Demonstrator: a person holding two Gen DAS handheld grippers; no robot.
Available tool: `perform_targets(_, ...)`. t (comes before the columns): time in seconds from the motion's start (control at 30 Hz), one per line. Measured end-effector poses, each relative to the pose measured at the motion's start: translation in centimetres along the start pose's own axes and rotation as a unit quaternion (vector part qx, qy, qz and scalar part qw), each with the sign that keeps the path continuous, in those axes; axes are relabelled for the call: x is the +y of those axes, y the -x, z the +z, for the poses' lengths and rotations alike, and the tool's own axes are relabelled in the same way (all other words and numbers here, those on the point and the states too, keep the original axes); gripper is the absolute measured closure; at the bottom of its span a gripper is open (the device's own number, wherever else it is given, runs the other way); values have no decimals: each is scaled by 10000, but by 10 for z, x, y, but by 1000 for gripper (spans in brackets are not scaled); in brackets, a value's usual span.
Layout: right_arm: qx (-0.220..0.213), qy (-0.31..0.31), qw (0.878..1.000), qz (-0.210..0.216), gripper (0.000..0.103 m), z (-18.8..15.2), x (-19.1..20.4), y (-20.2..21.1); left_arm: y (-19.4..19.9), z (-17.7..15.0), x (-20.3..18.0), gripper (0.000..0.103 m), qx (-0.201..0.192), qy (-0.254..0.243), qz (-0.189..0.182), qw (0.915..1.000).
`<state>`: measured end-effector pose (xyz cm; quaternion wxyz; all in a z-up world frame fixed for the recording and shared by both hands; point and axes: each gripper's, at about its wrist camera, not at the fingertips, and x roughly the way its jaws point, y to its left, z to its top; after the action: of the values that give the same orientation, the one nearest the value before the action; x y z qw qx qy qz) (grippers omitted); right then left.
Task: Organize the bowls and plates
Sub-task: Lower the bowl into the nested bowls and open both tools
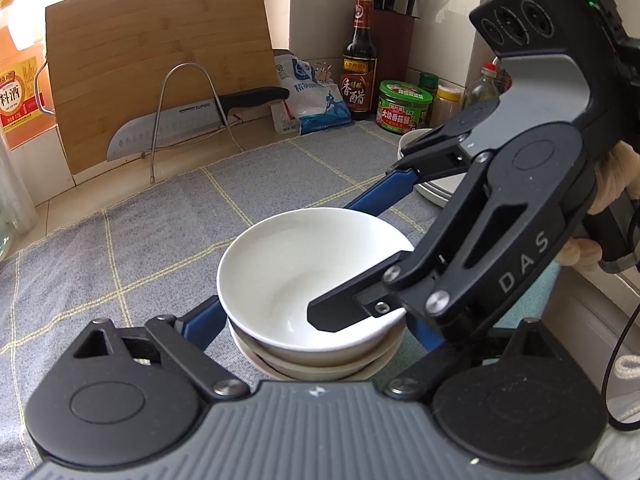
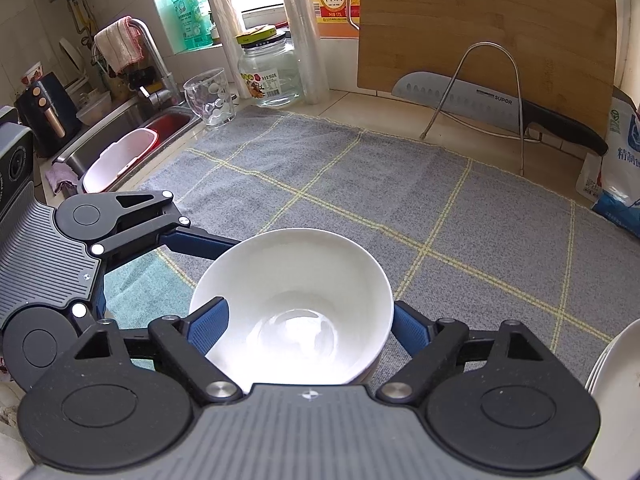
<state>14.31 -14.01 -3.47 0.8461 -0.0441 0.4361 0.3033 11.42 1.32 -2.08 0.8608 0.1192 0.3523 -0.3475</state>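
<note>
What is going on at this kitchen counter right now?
A person with a gripper in each hand is stacking white bowls on a grey checked cloth. The top bowl sits nested on the bowl stack. The right gripper stands open around that bowl, one finger inside its rim, one outside. The left gripper is open, flanking the stack. A pile of plates waits nearby.

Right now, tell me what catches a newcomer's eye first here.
A white bowl sits atop a stack of bowls on the grey checked cloth, with both grippers' fingers standing open around it. Behind, a big knife rests against a wooden cutting board.
</note>
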Motion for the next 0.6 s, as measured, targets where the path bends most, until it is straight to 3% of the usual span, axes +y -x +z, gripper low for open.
perform_targets(0.33, -82, 95, 9997, -188, 0, -4, 7, 4, 8, -7, 4, 7, -3, -90, -45, 9999)
perform_targets(0.6, -263, 248, 9975, -607, 0, -6, 17, 19, 34, -15, 19, 2, -365, -123, -289, 9988)
